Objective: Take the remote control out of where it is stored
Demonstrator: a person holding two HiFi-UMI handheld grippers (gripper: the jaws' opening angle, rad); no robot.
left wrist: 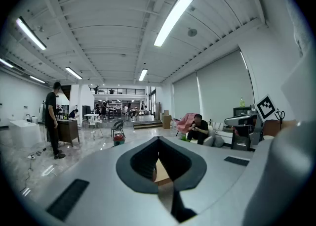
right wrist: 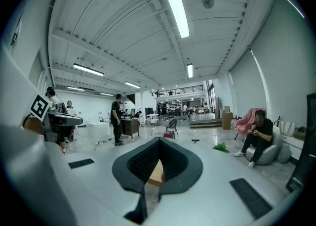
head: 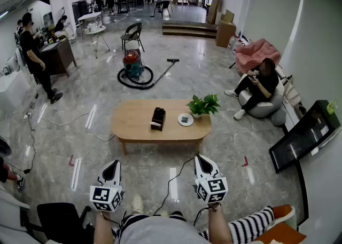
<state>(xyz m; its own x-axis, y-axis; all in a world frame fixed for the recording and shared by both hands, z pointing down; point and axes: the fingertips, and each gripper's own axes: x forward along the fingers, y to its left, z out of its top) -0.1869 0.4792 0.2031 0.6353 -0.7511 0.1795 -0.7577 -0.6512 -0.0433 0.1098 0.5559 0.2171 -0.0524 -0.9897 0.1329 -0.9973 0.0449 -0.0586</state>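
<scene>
A black box-shaped holder (head: 158, 118) stands on the oval wooden coffee table (head: 133, 128) a few steps ahead; I cannot make out the remote control in it. My left gripper (head: 113, 164) and right gripper (head: 201, 159) hover side by side over the floor short of the table, both pointing at it. Both are shut with nothing between their jaws. In the left gripper view the left gripper (left wrist: 158, 139) has its tips together and a sliver of the table (left wrist: 163, 173) shows through its opening. The right gripper (right wrist: 159, 140) looks the same in its own view.
A white dish (head: 185, 119) and a potted plant (head: 203, 104) share the table. Beyond it a vacuum cleaner (head: 132, 66) lies with its hose. A person sits on a beanbag (head: 259, 85) at right; a dark screen (head: 303, 135) leans on the right wall. A cable (head: 172, 187) runs between the grippers.
</scene>
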